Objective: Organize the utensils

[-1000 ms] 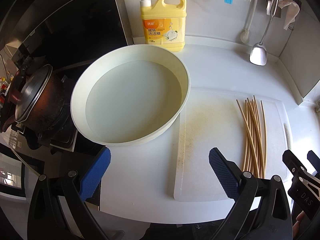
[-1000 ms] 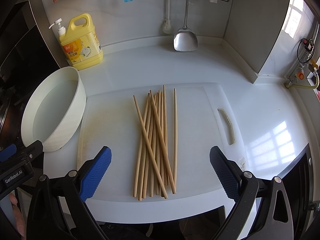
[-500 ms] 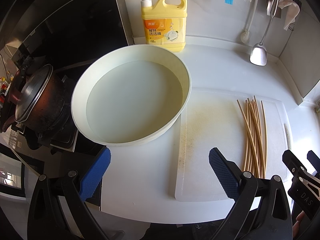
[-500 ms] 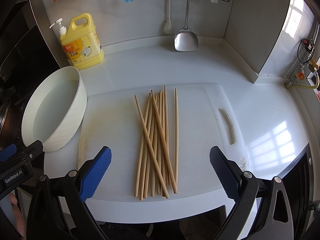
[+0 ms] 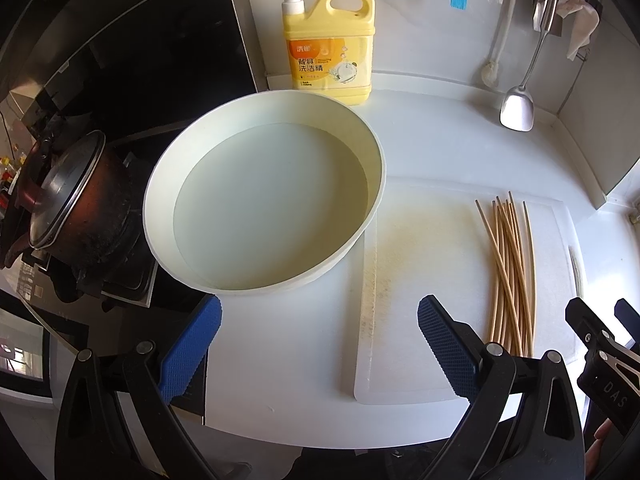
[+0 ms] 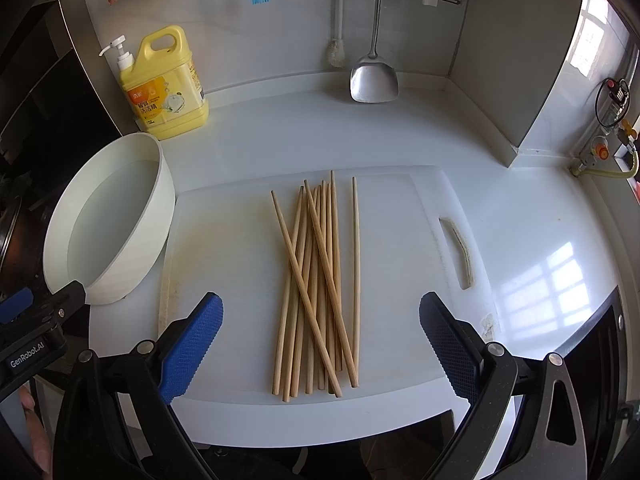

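Above white counter (image 6: pixel 280 140), right gripper (image 6: pixel 320 344) hovers spread over chopsticks (image 6: pixel 316 280).

White countertop (image 6: pixel 520 240) (sunlit window reflection); pale backsplash wall (image 6: pixel 280 40); window (image 6: pixel 592 40) at right

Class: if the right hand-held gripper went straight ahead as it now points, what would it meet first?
Probably the chopsticks on the cutting board; the open right hand-held gripper straddles them, though depth is unclear.

Home kitchen: stove w/ pot (image 5: pixel 76 204), dish soap (image 5: pixel 330 46), hanging spatula (image 6: pixel 374 80).
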`<state>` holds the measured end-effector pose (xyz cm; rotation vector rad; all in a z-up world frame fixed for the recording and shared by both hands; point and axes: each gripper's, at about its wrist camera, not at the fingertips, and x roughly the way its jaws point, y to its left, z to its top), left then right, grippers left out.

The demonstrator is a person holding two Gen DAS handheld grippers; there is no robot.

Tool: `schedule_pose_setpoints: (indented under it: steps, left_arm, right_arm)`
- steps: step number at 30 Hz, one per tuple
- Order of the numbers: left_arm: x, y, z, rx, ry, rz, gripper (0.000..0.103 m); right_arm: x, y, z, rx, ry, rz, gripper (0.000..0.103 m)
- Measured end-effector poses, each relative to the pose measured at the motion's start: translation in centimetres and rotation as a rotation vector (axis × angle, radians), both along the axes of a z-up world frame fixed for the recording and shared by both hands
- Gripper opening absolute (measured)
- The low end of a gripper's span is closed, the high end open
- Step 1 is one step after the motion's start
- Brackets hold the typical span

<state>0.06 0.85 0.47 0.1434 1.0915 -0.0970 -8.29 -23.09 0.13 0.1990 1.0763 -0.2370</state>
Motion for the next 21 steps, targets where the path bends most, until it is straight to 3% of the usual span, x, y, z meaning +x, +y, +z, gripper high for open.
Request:
schedule_pose_setpoints:
  steps: [6, 14, 21]
  left_arm:
    - [0.3, -0.5, -1.0, -0.002, 0.011, -0.069, 0.097]
    - [0.2, -2.6, -2.6, -0.036, 0.002, -0.194, 0.097]
    - [-0.1, -5.3, -4.3, -0.070, -0.012, -0.256, 0.097]
  right_arm:
    - [-0.6, -0.7, -0.5, 0.027, -0.011, -0.046, 0.094]
    - [-2.4, -1.8, -2.3, -0.038, -0.018, -0.113, 0.094]
    - [-3.8, -4.6, -3.6, -0.018, -0.068, -0.139, 0.094]
